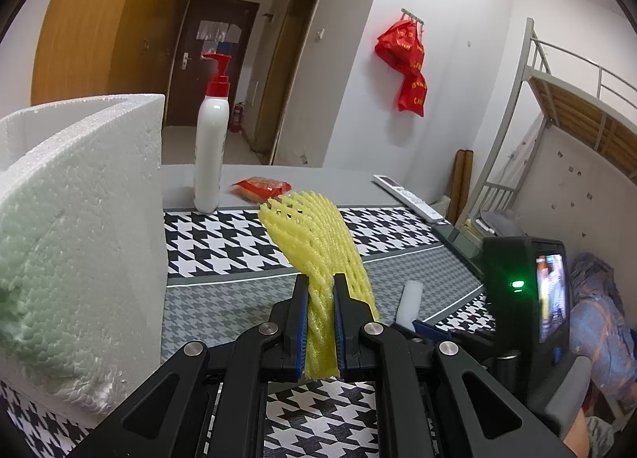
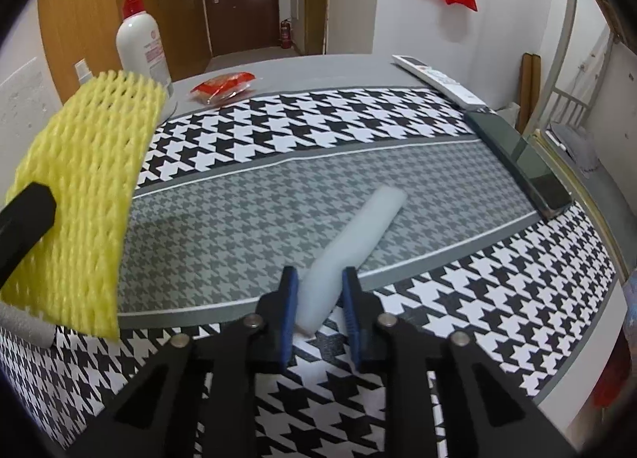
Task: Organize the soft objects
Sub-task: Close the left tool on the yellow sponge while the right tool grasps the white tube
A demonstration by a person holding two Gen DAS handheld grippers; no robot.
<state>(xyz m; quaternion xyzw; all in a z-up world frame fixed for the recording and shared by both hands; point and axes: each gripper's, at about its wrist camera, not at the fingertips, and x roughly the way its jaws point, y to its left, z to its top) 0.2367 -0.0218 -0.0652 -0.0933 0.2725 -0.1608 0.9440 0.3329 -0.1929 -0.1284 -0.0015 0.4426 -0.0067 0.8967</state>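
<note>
A yellow foam fruit net [image 1: 314, 235] sticks up and away from my left gripper [image 1: 320, 279], which is shut on its lower end, above the houndstooth cloth. In the right wrist view the same net [image 2: 87, 179] hangs at the left, with a black left finger [image 2: 28, 211] on it. A white foam tube [image 2: 358, 227] lies slanted on the grey band of the cloth. My right gripper [image 2: 318, 273] has its blue pads against both sides of the tube's near end. From the left wrist view the tube [image 1: 410, 303] shows to the right.
A white styrofoam box [image 1: 79, 219] stands close on the left. At the back are a white pump bottle [image 2: 143, 48] with a red top and a red packet [image 2: 223, 86]. A remote [image 2: 438, 80] and a dark flat slab [image 2: 517, 159] lie along the right edge.
</note>
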